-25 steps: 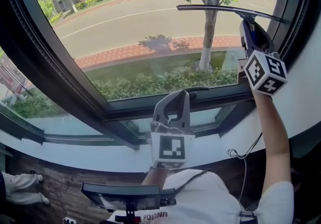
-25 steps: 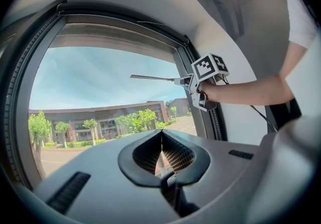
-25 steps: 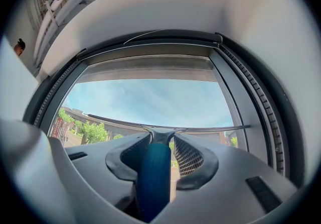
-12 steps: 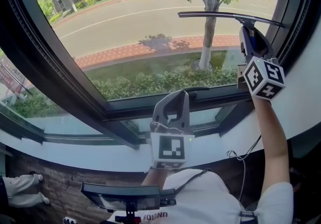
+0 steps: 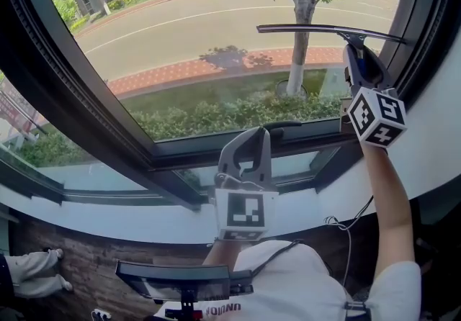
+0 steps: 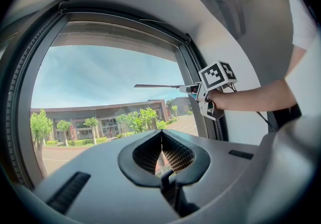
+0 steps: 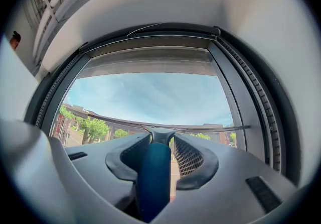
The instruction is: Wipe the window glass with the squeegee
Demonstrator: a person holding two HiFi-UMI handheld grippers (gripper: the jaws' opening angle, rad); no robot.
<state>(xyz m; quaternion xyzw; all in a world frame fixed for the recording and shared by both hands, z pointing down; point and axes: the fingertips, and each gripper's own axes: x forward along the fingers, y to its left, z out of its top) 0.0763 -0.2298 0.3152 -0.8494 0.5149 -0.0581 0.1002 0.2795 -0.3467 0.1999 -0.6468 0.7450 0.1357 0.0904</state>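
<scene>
sunlit street and trees lie beyond the big window glass (image 5: 216,39), which sits in a dark frame (image 5: 86,111) above a white sill (image 5: 108,219).

head view: the right tool (image 5: 354,52) is raised on an outstretched arm near the right side of the frame and carries the squeegee (image 5: 331,28). its long blade lies level against the upper right part of the pane. the left tool (image 5: 258,136) hangs low in the middle, in front of the bottom rail, well apart from the squeegee.

left gripper view: the left tool's jaws meet at their tips with nothing between them, so it is closed and empty. past it, the blade reaches out leftward from the right tool, about halfway up the glass.

right gripper view: the right tool's jaws are clamped on the squeegee's blue handle (image 7: 153,178), and the blade spans the pane crosswise just ahead.

as for progress, a stroke looks to be under way on the right side. the glass shows no foam, streaks or wet edge, so i cannot tell which areas are already wiped. judging by where the blade sits, the left and lower parts of the pane likely remain.
</scene>
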